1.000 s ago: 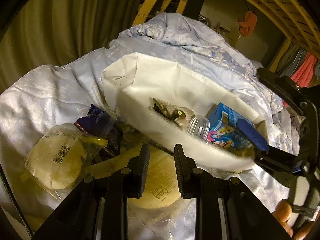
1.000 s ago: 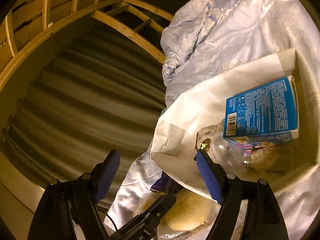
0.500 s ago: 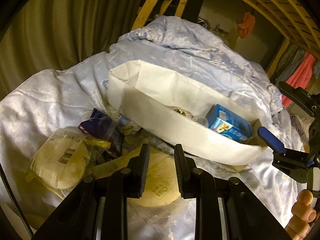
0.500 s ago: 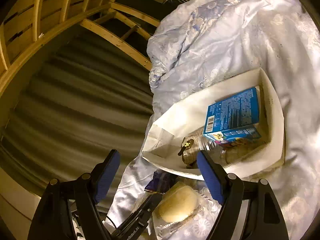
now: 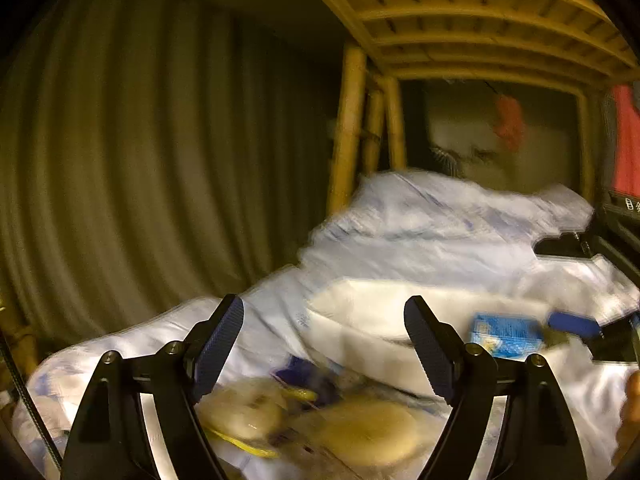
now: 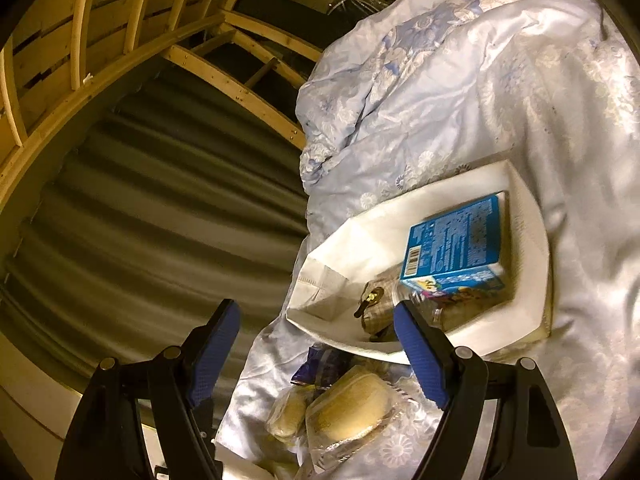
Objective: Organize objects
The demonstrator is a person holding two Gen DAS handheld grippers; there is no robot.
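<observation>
A white fabric bin (image 6: 528, 216) lies on the quilt and holds a blue carton (image 6: 456, 240), a clear jar (image 6: 420, 300) and a small clasp pouch (image 6: 374, 308). In front of it lie two wrapped buns (image 6: 352, 412) (image 6: 290, 412) and a purple wrapper (image 6: 320, 364). My right gripper (image 6: 316, 312) hovers open above these, holding nothing. The left wrist view is blurred: my left gripper (image 5: 324, 308) has its jaws opening wide with nothing between them, above the buns (image 5: 360, 432) and short of the bin (image 5: 372, 316) and carton (image 5: 506, 334). The right gripper's blue pad (image 5: 572, 324) shows beside the bin.
A rumpled pale blue quilt (image 6: 460, 80) covers the bed. Wooden slats (image 5: 460, 20) arch overhead, with posts (image 5: 348, 128) behind. A dark curtain (image 5: 140, 140) hangs at the left. Red clothes (image 5: 626, 140) hang far right. A person's fingers (image 5: 632, 396) show at the right edge.
My left gripper went from shut to wide open, rose and tilted up toward the curtain and slats. My right gripper drew back from the bin, which now looks smaller.
</observation>
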